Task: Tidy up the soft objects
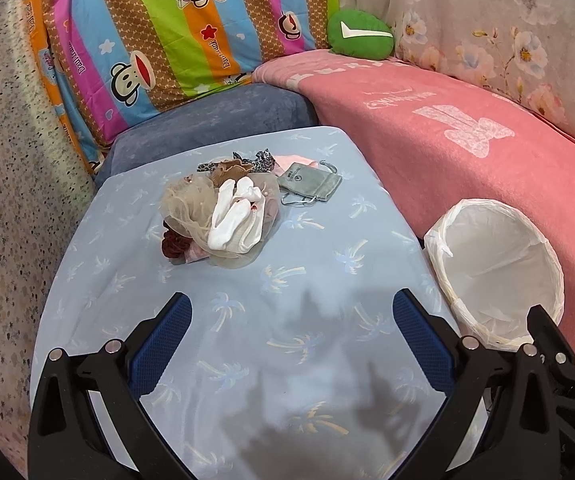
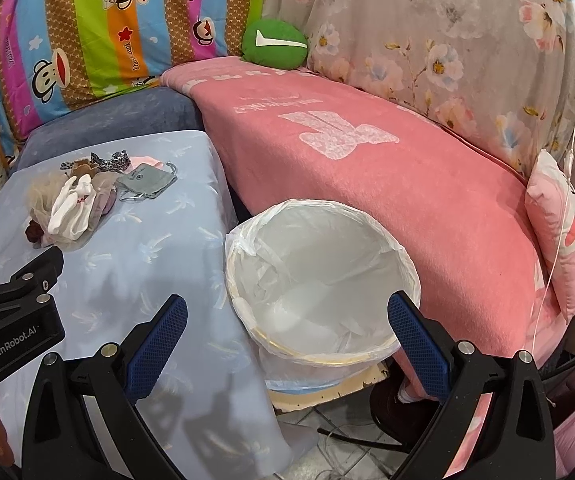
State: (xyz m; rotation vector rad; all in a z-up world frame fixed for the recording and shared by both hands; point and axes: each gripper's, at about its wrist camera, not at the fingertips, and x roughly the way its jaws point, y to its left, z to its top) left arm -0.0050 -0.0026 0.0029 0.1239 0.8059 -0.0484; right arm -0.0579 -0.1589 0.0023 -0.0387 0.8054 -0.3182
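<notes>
A heap of soft things lies on the light blue table cover (image 1: 295, 280): white socks (image 1: 233, 212) on beige tulle (image 1: 185, 208), a dark red scrunchie (image 1: 173, 244), patterned hair ties (image 1: 247, 160) and a grey drawstring pouch (image 1: 311, 182). The same white socks (image 2: 71, 206) and grey pouch (image 2: 145, 182) show at far left in the right wrist view. My left gripper (image 1: 291, 312) stands open over bare cloth, short of the heap. My right gripper (image 2: 287, 314) is open, its fingers astride the near rim of a white-lined bin (image 2: 319, 276). The white-lined bin (image 1: 495, 276) holds nothing visible.
A pink blanket (image 2: 387, 168) covers the seat behind the bin. A green round cushion (image 1: 359, 34) sits at the back by a striped cartoon pillow (image 1: 159, 44) and floral fabric (image 2: 447, 40). A pink pillow (image 2: 559, 232) lies at right. Tiled floor and cables (image 2: 347, 436) show below the bin.
</notes>
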